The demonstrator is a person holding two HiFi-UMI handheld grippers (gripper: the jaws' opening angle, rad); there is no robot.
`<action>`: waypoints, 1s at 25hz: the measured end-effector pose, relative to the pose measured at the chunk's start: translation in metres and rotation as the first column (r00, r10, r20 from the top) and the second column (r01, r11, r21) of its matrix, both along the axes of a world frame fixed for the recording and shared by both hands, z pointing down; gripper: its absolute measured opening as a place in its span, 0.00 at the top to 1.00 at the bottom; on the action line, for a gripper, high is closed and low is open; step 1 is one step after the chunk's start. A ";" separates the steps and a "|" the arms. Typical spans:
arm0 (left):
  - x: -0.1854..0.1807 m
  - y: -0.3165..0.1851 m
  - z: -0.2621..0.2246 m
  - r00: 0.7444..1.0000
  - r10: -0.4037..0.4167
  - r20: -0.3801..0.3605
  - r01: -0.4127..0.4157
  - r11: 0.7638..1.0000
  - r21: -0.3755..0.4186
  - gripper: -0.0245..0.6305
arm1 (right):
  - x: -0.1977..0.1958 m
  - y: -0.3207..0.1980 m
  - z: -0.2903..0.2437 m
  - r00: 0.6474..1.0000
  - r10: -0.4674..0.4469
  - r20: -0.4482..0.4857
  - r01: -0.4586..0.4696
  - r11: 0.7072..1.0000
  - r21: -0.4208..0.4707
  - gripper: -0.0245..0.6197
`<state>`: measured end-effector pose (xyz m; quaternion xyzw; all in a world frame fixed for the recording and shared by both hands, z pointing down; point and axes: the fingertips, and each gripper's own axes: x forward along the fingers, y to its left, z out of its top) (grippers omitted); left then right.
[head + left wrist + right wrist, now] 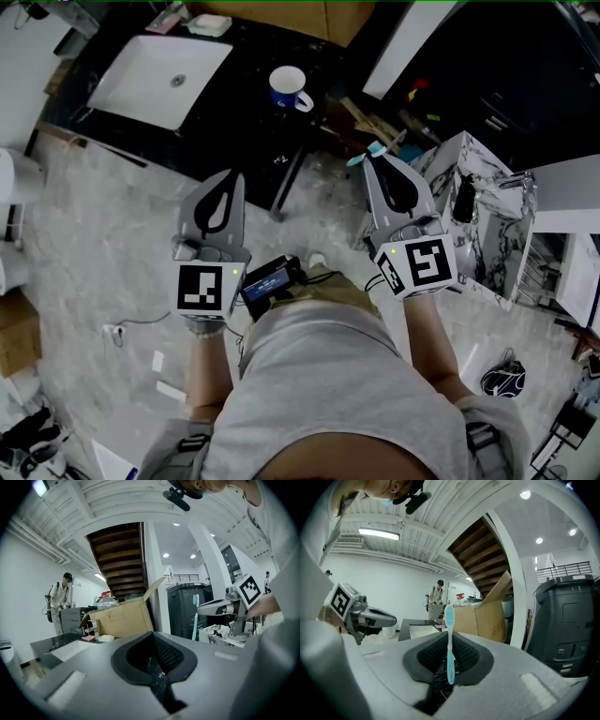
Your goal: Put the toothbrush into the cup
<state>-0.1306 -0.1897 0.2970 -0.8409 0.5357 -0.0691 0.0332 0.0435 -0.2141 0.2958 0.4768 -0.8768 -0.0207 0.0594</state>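
Note:
A blue-and-white cup (289, 88) stands on the black counter (234, 112), right of the white sink (159, 77). My right gripper (375, 161) is shut on a light-blue toothbrush (364, 156), held in the air short of the counter and to the right of the cup. In the right gripper view the toothbrush (449, 641) stands upright between the jaws of that gripper (446, 663), bristle end up. My left gripper (232, 180) is shut with nothing in it, level with the right one; its closed jaws (155, 662) fill the left gripper view, where the toothbrush (195, 618) shows at right.
A cardboard box (281, 13) sits behind the counter. A marble-patterned block (480, 192) stands at right, close to the right gripper. A black device (272, 277) hangs at the person's waist. A grey bin (185, 611) and another person (61, 598) are farther back.

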 end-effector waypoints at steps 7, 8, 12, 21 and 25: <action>-0.001 -0.011 -0.004 0.999 -0.044 -0.007 0.044 0.999 0.003 0.94 | 0.001 -0.019 -0.008 1.000 -0.027 0.014 0.027 1.000 0.015 0.92; -0.001 -0.012 -0.004 0.999 -0.048 -0.005 0.048 0.999 0.005 0.94 | 0.001 -0.022 -0.008 0.999 -0.031 0.014 0.031 0.999 0.016 0.91; -0.002 -0.015 -0.004 0.998 -0.067 -0.001 0.067 0.998 0.005 0.94 | 0.001 -0.032 -0.011 0.999 -0.050 0.017 0.049 0.998 0.025 0.92; -0.013 -0.015 -0.002 0.992 -0.129 0.000 0.129 0.992 0.005 0.94 | -0.016 -0.059 -0.015 0.992 -0.124 0.007 0.123 0.991 0.051 0.91; -0.019 -0.012 0.000 0.987 -0.160 0.000 0.160 0.987 0.005 0.94 | -0.025 -0.071 -0.017 0.988 -0.152 0.011 0.151 0.986 0.064 0.92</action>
